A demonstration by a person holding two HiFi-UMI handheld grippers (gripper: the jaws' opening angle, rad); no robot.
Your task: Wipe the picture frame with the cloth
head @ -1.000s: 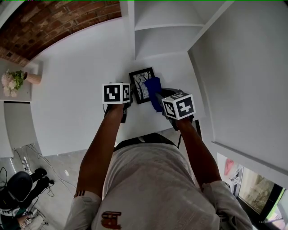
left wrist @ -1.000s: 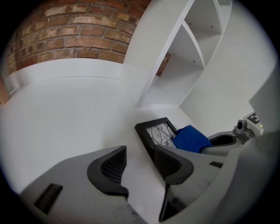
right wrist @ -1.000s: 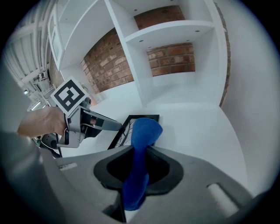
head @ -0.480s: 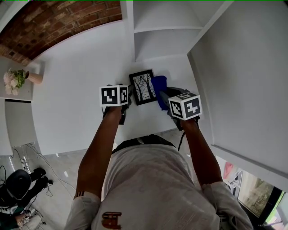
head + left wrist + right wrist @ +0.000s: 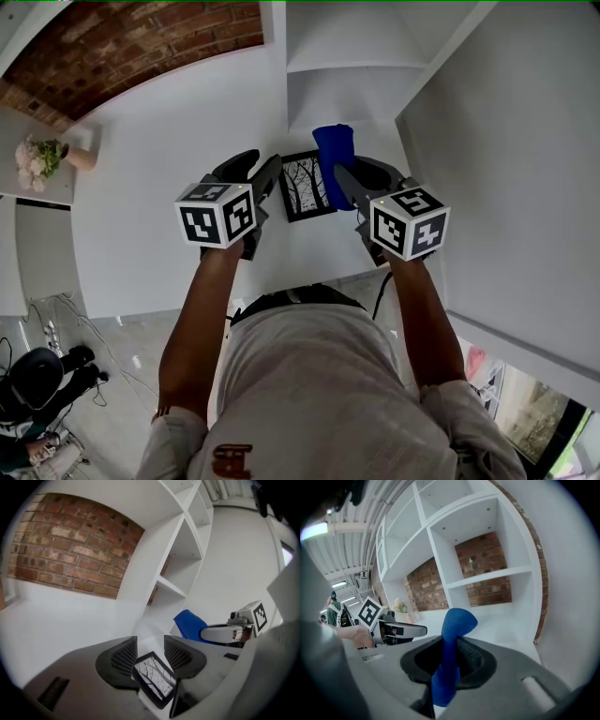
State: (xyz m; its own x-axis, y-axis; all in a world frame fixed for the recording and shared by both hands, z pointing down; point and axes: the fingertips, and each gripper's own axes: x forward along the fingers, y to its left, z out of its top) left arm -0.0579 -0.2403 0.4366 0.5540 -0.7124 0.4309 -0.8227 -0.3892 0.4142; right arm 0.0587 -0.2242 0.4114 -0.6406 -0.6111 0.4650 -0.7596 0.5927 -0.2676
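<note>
A black picture frame with a tree print lies flat on the white table. My left gripper hangs above the frame's left side. Its jaws are closing a little, and no pad touches anything. In the left gripper view the picture frame shows below and beyond that gripper's gap. My right gripper is shut on a blue cloth, which sticks up past the fingertips over the frame's right edge. The right gripper view shows the blue cloth pinched between that gripper's pads.
A white shelf unit stands at the far end of the table, with a brick wall behind it. A white wall closes the right side. A vase of flowers stands far left. The table's near edge runs just before my body.
Both grippers have risen off the table and tilted up. The blue cloth has come up with the right gripper from beside the frame. The frame has stayed on the table.
</note>
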